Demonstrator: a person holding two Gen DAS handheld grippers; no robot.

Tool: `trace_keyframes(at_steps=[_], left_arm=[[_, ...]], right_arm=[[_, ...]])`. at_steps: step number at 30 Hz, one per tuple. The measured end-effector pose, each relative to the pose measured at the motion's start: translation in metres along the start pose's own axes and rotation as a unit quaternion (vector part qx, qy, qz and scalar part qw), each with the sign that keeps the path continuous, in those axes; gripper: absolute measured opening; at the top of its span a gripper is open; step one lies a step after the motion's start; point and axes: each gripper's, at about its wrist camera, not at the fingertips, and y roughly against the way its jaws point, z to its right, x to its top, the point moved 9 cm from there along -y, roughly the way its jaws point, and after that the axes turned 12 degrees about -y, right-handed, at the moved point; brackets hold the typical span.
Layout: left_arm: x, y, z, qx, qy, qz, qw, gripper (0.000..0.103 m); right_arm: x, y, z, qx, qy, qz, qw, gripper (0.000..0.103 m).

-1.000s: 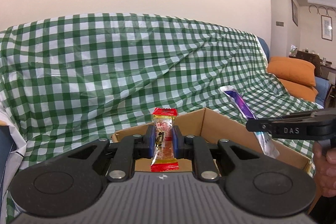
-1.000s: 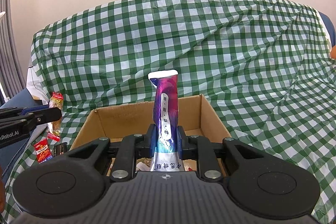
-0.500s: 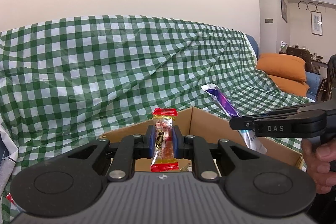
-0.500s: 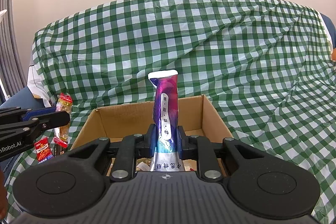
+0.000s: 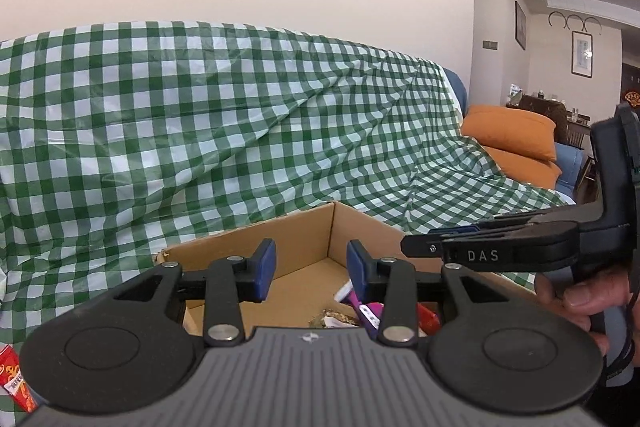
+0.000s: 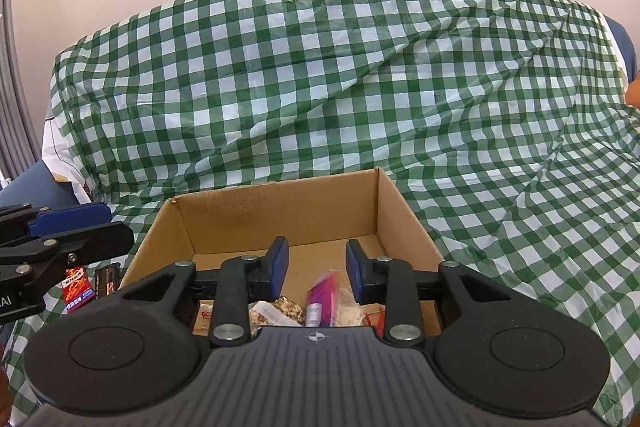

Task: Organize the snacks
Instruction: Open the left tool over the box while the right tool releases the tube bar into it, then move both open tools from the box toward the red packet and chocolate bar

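Over the cardboard box [image 6: 280, 215], our left gripper [image 5: 311, 269] and right gripper [image 6: 317, 267] have just opened, fingers empty; loose red packets [image 6: 76, 289] lie left, nearer our left gripper.

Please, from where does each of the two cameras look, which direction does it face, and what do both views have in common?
Left wrist: sits on the left gripper, faces forward over the cardboard box toward the checked cloth; shows its own open fingers, the right gripper and a hand.
Right wrist: sits on the right gripper, faces the same box and cloth; shows its open fingers and the left gripper at the left edge.
Shared: the box, the purple packet inside, the cloth.
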Motion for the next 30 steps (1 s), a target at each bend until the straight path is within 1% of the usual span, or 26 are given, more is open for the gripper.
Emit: trace_keyframes(at_steps=[9,13,20,24,26,28,29,30], left_arm=[[-0.001,0.007,-0.018,0.022,0.012,-0.004,0.9997,0.043],[-0.006,0.014,-0.031,0.039,0.013,-0.014,0.9991,0.043],[-0.021,0.034,-0.06,0.073,0.021,-0.035,0.9965,0.043],[-0.031,0.041,-0.08,0.096,0.037,-0.055,0.9931,0.043],[-0.034,0.043,-0.09,0.104,0.05,-0.059,0.9917,0.043],[-0.045,0.045,-0.098,0.105,0.063,-0.058,0.9908,0.043],[-0.054,0.043,-0.102,0.108,0.067,-0.071,0.9893,0.043],[-0.063,0.04,-0.108,0.118,0.07,-0.093,0.9862,0.042]], right_arm=[[0.001,-0.004,-0.005,-0.002,0.006,-0.006,1.0,0.034],[0.0,-0.006,-0.015,0.001,0.009,-0.007,1.0,0.034],[-0.012,-0.011,-0.051,0.017,0.025,-0.011,0.999,0.034],[-0.021,-0.015,-0.076,0.028,0.039,-0.016,0.999,0.034],[-0.026,-0.016,-0.088,0.035,0.051,-0.016,0.998,0.034],[-0.03,-0.017,-0.099,0.041,0.065,-0.018,0.997,0.034],[-0.032,-0.017,-0.105,0.044,0.071,-0.018,0.996,0.034],[-0.033,-0.017,-0.109,0.047,0.076,-0.018,0.996,0.034]])
